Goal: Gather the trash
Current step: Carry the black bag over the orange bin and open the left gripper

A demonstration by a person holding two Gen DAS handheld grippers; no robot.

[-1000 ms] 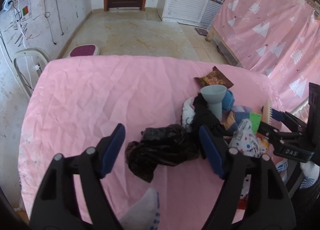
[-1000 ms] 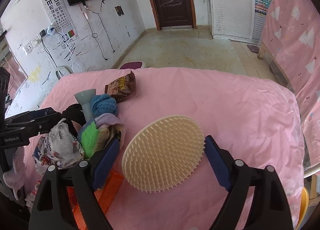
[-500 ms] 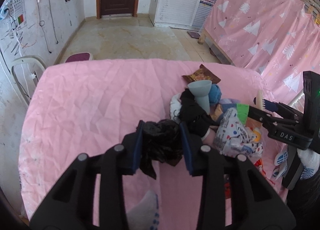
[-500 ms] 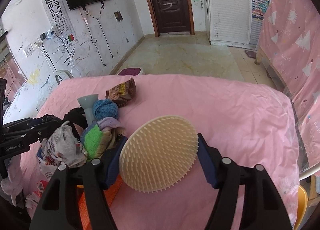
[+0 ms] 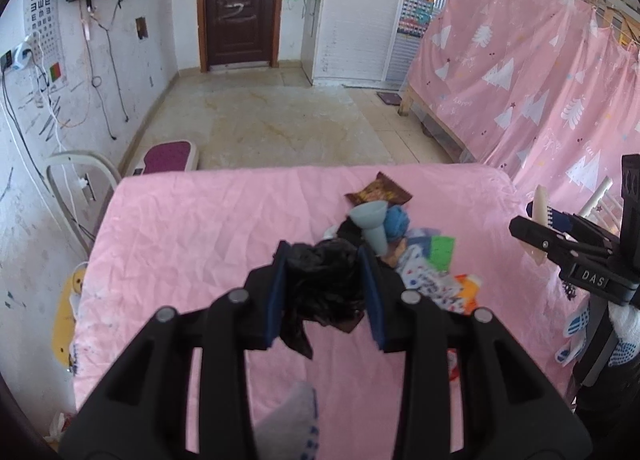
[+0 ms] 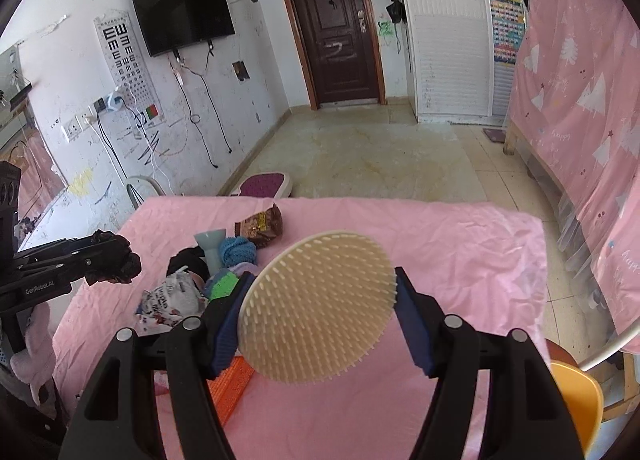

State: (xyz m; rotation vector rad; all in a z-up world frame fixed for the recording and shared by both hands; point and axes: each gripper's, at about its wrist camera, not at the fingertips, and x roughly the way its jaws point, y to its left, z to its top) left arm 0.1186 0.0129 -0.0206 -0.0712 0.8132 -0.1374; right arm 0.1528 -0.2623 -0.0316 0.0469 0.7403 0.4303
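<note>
My left gripper (image 5: pixel 325 292) is shut on a crumpled black plastic bag (image 5: pixel 326 288) and holds it lifted above the pink table (image 5: pixel 192 236). It also shows at the left of the right wrist view (image 6: pixel 114 258). My right gripper (image 6: pixel 320 308) is shut on a round cream bristled brush pad (image 6: pixel 316 306), held above the table. A pile of clutter lies on the table: a brown snack wrapper (image 5: pixel 378 193), a grey funnel (image 5: pixel 372 222), blue yarn (image 5: pixel 398 220), a green pad (image 5: pixel 440 252) and a printed white bag (image 5: pixel 424 280).
An orange mesh piece (image 6: pixel 232 384) lies under the right gripper. A grey sock (image 5: pixel 288 424) lies at the table's near edge. A white chair (image 5: pixel 76 180) stands left of the table. A pink-curtained bed frame (image 5: pixel 520 92) stands at the right. An orange stool (image 6: pixel 576 400) is nearby.
My left gripper closed on the black bag and lifted it off the table. My right gripper rose with the brush pad still in it.
</note>
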